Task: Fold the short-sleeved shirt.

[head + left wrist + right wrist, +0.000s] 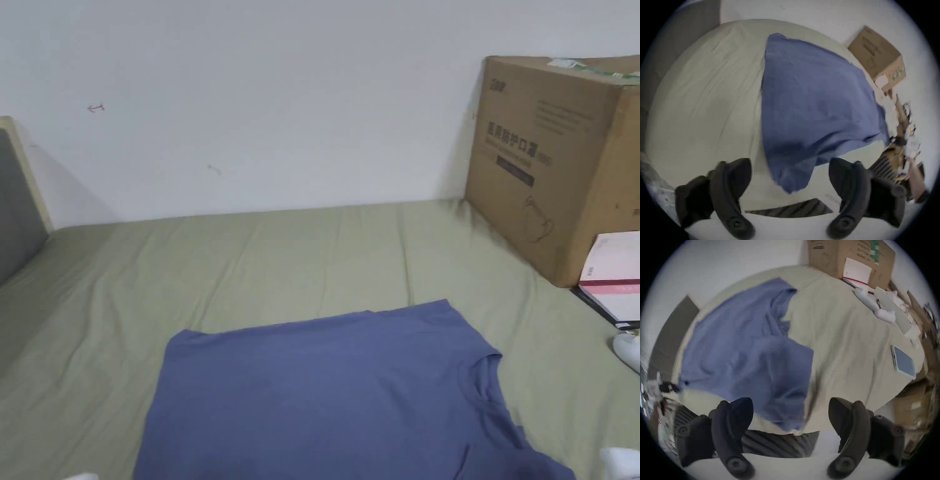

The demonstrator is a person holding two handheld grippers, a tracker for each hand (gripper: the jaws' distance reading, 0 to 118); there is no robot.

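Both claws, left (pixel 790 177) and right (pixel 791 415), gaping, empty; pinch shirt (pixel 325 400) sleeve edges, keeping cloth flat on bed (pixel 250 262).

Bed (pixel 300 250) with olive-green sheet, blue short-sleeved shirt (pixel 325 394) spread flat on it, cardboard box (pixel 550 162) at far right corner, white-and-pink book (pixel 615 275) just beside the box

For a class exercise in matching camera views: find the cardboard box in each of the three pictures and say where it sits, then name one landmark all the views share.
Head view: cardboard box at the right edge, against the wall.
Left gripper view: upper right, tilted, beyond the blue shirt.
Right gripper view: top, right of centre, at the bed's far end.
Shared landmark: the blue shirt on the green sheet.
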